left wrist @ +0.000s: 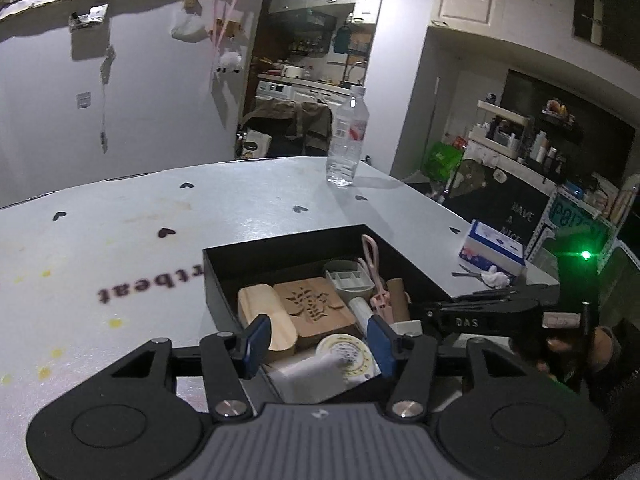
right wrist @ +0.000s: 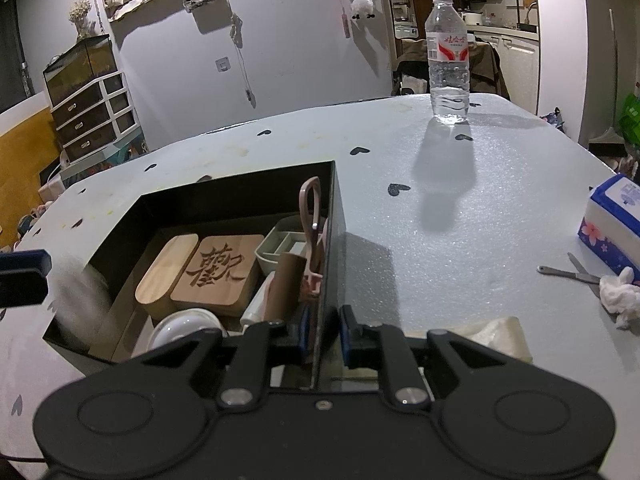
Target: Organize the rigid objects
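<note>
A black box (left wrist: 288,246) (right wrist: 236,194) sits on the table. It holds a carved wooden coaster (left wrist: 316,306) (right wrist: 218,274), a plain wooden block (left wrist: 264,312) (right wrist: 164,276), a grey divided tray (left wrist: 348,280) (right wrist: 282,246), pink scissors (left wrist: 374,272) (right wrist: 312,224), a cardboard tube (left wrist: 398,298) (right wrist: 286,286) and a tape roll (left wrist: 348,358) (right wrist: 186,328). My left gripper (left wrist: 318,346) is open and empty over the box's near end. My right gripper (right wrist: 324,336) straddles the box's right wall (right wrist: 334,256), one finger inside and one outside, closed on it.
A water bottle (left wrist: 347,140) (right wrist: 447,56) stands at the table's far side. A tissue pack (left wrist: 492,248) (right wrist: 612,220), a metal tool (right wrist: 570,274) and crumpled tissue (right wrist: 622,292) lie at the right edge. A cream cloth (right wrist: 500,336) lies by my right gripper.
</note>
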A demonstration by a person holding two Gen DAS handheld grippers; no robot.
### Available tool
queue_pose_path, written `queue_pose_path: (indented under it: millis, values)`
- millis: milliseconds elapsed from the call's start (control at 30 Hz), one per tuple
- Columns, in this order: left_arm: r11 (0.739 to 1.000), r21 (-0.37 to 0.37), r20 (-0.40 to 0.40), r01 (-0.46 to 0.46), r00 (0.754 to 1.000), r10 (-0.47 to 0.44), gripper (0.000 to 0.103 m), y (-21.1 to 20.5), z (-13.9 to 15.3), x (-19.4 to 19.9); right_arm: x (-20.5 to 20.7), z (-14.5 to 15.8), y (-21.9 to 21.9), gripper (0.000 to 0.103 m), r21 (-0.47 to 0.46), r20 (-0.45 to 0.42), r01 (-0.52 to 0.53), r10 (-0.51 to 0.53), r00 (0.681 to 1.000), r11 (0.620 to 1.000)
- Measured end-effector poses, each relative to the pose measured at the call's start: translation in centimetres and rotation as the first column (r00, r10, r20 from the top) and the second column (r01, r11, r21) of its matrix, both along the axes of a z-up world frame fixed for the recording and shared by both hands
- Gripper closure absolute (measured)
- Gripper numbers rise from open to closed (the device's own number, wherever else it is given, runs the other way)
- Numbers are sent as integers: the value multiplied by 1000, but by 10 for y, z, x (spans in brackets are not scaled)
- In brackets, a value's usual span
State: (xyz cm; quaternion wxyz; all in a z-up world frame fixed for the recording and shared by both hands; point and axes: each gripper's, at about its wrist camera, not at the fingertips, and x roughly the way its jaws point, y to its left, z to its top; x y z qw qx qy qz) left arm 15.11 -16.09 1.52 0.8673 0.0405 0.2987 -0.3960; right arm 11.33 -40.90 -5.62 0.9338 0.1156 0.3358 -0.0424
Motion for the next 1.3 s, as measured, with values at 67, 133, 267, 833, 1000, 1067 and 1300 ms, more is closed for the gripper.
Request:
queue_pose_path:
  millis: [67,133,267,833,1000,1067,1300]
  values:
    - [1000,1,2,8,1000,-8,49,-1,0,-1,0,0,0,86,0,-2,-2,2,1000,1000]
    - [1000,4,0,9,1000,-9,49,-1,-1,-1,-1,0,-1,86,1,-1,-2,2,1000,1000]
    - [1000,7,-7,4,1000,-4,49,-1,-2,-1,0,0,0,86,1,-2,-1,1,1000,1000]
    - [997,9,-34,-82,996,82,0,3,-6,3,0,0,-1,87,0,-3,-1,1,1000,1000]
    - [993,12,-46,-119,992,119,0,5,-9,4,0,-1,-1,87,-4,-5,-1,1,1000,1000]
    - [991,10,-51,-134,990,134,0,6,-10,4,0,-1,0,87,-7,-5,0,0,1000,1000]
    - [983,-19,-53,-182,982,181,0,9,-7,1,0,0,0,87,-15,-7,-1,1,1000,1000]
